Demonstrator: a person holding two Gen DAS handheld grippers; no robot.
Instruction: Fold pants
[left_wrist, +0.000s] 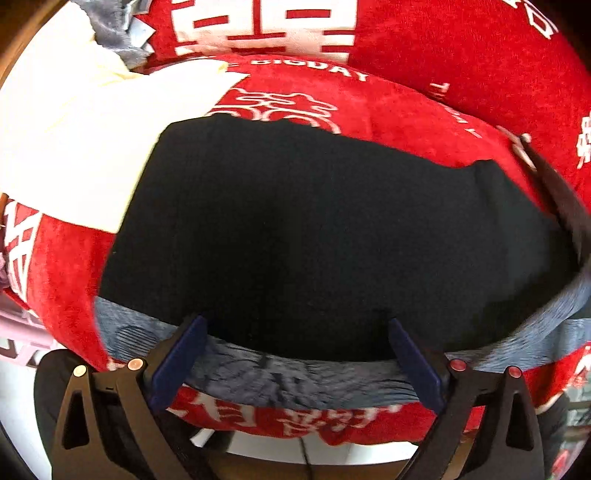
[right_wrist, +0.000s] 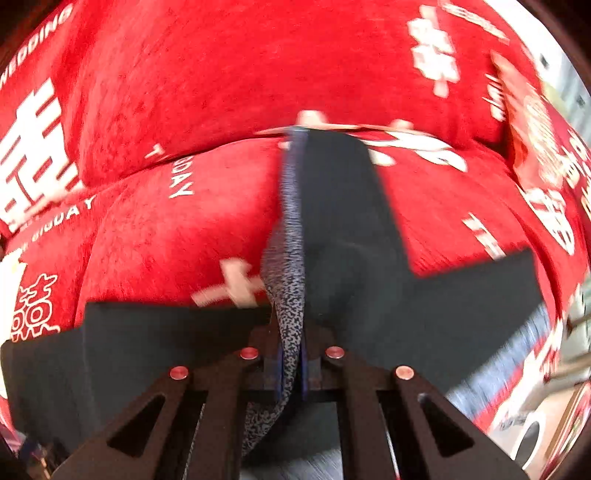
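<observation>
Pants (left_wrist: 295, 229), one black pair: right gripper (right_wrist: 291, 369) jaws clamp waistband, left gripper (left_wrist: 295, 354) jaws wide.

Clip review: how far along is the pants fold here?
Mid-fold. Done: the black pants lie spread on the red blanket, grey lining showing at the near edge. In hand: the right gripper is shut on a raised ridge of the pants; the left gripper is open over the near edge. Left: laying the fold flat and any further folds.
</observation>
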